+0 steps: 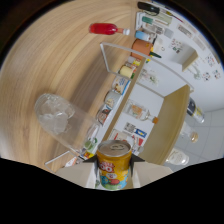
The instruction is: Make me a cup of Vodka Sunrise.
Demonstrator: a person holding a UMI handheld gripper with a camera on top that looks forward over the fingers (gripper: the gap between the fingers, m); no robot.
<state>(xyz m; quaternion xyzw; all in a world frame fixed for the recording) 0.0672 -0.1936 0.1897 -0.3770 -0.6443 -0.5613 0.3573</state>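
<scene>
Clearly the tool (114,172) has its fingers clamped on a yellow can (114,167), held tilted over the wooden bench (55,60) near an ice-filled glass (56,116), so a careless tip could, I judge, spill juice beside the glass.

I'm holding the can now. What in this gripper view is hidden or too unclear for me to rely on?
- yellow can: its lower part is hidden by the gripper fingers and the dark rim below; the label is unreadable.
- ice glass: whether it holds liquid cannot be told.
- red bottle: label too small.
- shelf bottles: too small and distorted to identify.
</scene>
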